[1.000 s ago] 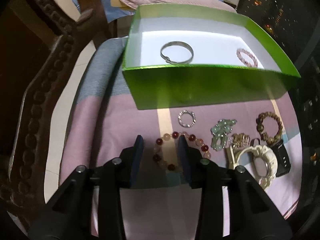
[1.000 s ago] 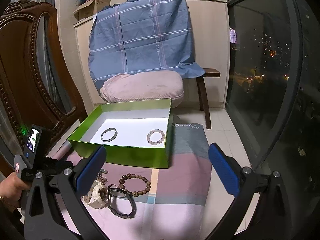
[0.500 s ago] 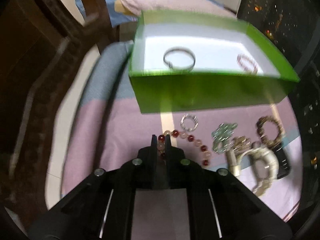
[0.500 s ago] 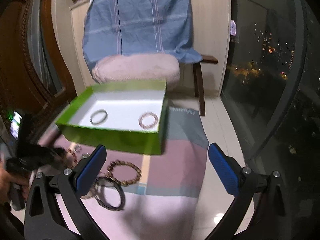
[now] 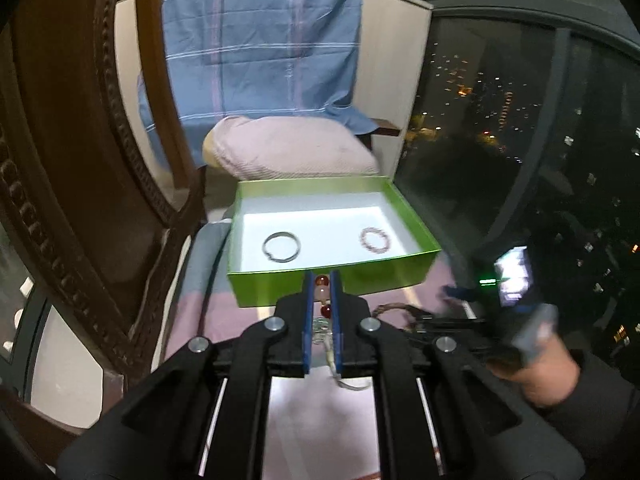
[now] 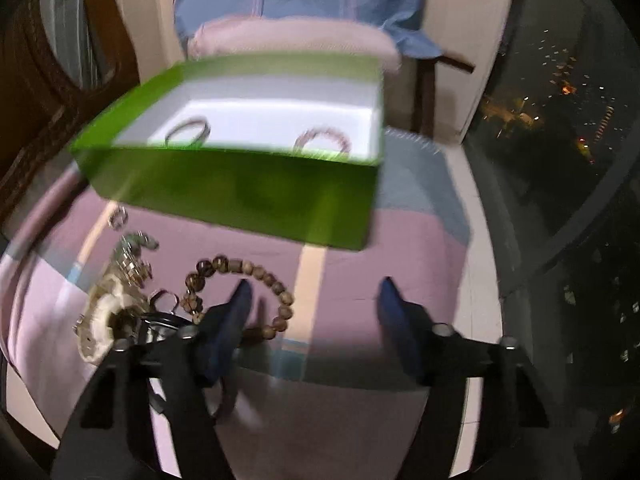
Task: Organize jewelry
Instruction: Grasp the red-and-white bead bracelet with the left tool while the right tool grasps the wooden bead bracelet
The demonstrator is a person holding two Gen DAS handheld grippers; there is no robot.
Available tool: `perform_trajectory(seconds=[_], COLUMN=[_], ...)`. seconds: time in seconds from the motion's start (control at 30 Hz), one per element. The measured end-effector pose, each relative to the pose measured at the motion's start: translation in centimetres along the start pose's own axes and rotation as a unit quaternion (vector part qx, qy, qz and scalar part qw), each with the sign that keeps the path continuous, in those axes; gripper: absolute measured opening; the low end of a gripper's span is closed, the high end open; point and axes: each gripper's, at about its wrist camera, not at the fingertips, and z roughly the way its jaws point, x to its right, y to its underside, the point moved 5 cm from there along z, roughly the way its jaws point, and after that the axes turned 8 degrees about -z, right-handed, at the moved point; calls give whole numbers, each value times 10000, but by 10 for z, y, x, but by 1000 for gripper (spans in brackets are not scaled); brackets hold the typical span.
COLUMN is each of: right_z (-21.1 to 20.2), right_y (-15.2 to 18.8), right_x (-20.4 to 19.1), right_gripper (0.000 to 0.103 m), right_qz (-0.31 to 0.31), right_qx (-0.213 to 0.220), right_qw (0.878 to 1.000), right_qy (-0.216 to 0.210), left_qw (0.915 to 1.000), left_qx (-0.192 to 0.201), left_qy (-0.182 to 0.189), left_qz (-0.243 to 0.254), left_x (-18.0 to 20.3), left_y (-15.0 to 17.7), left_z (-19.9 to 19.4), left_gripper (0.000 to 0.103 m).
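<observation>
Red-and-peach bead bracelet [image 5: 322,294] is pinched between the blue pads of the left gripper [image 5: 321,280], fingers together on it, beads showing above and between the pads; it hangs off the cloth, in front of the near wall of the green box [image 5: 360,280]. Box sits at the far end of the pink/grey striped cloth [image 6: 400,264]; inside on the white floor lie a silver bangle [image 5: 281,245] at left and a pale pink bead bracelet [image 5: 374,239] at right, well apart.

Right gripper [image 6: 312,292] hovers low over the cloth, jaws closing but w/ a wide gap; nothing pressed between them, though its left finger overlaps the brown wooden bead bracelet [image 6: 240,280]. Left of that, near the cloth's left edge: a small pile w/ a white carved bangle [image 6: 100,320], a black ring-shaped piece [image 6: 160,326], a jade-green pendant [image 6: 138,242] and a small silver ring [image 6: 117,218].
</observation>
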Motion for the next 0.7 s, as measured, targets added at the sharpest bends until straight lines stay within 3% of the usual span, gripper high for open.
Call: perform_trajectory(seconds=[0.13,0.3,0.5,0.7], right_z=[13,13,3,-81], right_y=[-1,-4,-8,-18], right_x=[-13,-26,-23,-14], right_gripper=[43,8,8,8], right_qz=[-141,-311,-162,153], right_qx=[-100,-197,-57,835], right_qw=[9997,9988,9994,9954], right_qy=[-170,-310,-292,-449], left_qw=[9999,9998,9997,9994], left_qx=[6,-38,14,46], left_qy=[111,137,236,332], left_qz=[120,106,29,4], left_x=[9,7,8,14], left_y=[3,2,-2,-2], left_z=[-2,-8,-19,-26], left_gripper=[8,8,8,8])
